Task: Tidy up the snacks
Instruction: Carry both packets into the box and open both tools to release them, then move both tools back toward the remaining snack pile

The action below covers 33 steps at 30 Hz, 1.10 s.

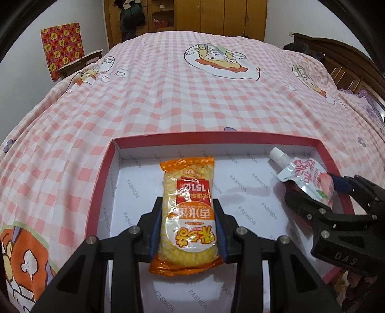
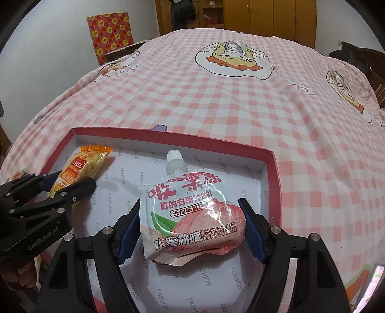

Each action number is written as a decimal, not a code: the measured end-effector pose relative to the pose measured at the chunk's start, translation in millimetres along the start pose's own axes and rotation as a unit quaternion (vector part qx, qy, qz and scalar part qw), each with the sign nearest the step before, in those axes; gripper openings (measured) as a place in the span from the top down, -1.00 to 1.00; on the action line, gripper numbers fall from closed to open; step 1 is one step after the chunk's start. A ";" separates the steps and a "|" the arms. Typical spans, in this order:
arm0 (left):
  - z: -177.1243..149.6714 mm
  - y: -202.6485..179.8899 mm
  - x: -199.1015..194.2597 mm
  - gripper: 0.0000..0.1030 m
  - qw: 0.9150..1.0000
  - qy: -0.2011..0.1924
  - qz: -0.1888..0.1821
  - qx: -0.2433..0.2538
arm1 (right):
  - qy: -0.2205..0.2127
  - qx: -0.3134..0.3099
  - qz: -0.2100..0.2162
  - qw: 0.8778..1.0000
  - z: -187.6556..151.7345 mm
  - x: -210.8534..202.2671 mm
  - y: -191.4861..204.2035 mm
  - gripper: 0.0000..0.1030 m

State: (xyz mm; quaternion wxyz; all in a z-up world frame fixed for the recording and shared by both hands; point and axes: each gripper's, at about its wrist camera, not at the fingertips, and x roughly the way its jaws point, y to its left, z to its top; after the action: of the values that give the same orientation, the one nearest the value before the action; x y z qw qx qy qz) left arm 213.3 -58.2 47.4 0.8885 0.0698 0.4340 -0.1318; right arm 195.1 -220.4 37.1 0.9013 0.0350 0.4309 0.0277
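Observation:
A red-rimmed white box [image 1: 103, 173] lies on the bed; it also shows in the right wrist view [image 2: 274, 173]. My left gripper [image 1: 187, 209] is shut on an orange rice cracker pack [image 1: 189, 204], held over the box's left part; the pack also shows in the right wrist view [image 2: 79, 168]. My right gripper [image 2: 192, 211] has its jaws on both sides of a peach jelly pouch [image 2: 190, 211] with a white spout, over the box's right part. The right pad seems to touch; a small gap shows at the left pad. The pouch [image 1: 305, 178] and right gripper [image 1: 320, 195] show in the left wrist view.
The bed has a pink checked cover [image 1: 192, 96] with cartoon prints. A wooden wardrobe [image 1: 216, 16] stands behind it. A red and yellow patterned board [image 1: 62, 48] leans at the left wall. A dark headboard [image 1: 341, 60] runs along the right.

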 end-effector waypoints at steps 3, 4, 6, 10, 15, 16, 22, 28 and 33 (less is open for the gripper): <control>1.0 -0.2 1.0 0.24 1.000 0.002 -0.002 -0.003 | 0.003 -0.001 -0.001 1.000 0.6 0.6 -1.2 -0.48; 1.4 -0.3 1.3 0.24 1.000 0.002 -0.002 -0.003 | 0.004 -0.002 -0.003 1.000 1.0 1.1 -1.2 -0.48; 1.1 -0.5 0.9 0.24 1.000 0.002 -0.001 -0.001 | 0.008 -0.007 -0.008 1.000 1.8 2.6 -0.5 -0.48; 1.3 -4.8 1.2 0.18 1.000 -0.001 -0.003 0.010 | 0.013 -0.015 -0.010 1.000 3.7 6.2 -2.1 -0.47; 0.4 -8.8 1.5 0.03 1.000 -0.003 -0.006 0.016 | 0.020 -0.022 -0.002 1.000 6.4 9.9 -9.1 -0.46; 0.1 -9.5 1.2 -0.07 1.000 -0.003 -0.004 0.017 | 0.020 -0.023 -0.002 1.000 6.5 10.0 -8.8 -0.47; -3.2 -9.8 -4.4 -0.16 1.000 -0.002 0.006 0.019 | 0.019 -0.021 0.000 1.000 6.0 9.7 -7.4 -0.47; -6.7 -5.2 -16.7 -0.19 1.000 -0.008 0.001 0.009 | 0.014 -0.014 0.015 1.000 5.5 6.0 -9.6 -0.49; -8.9 -5.4 -27.6 -0.20 1.000 -0.010 -0.001 0.013 | 0.007 -0.008 0.028 1.000 5.5 1.9 -11.3 -0.50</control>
State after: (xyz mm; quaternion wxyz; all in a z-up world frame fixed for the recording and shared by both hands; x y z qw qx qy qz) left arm 188.8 -56.5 63.7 0.8918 0.0797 0.4232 -0.1387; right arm 200.7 -231.8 38.1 0.8974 0.0399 0.4357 0.0563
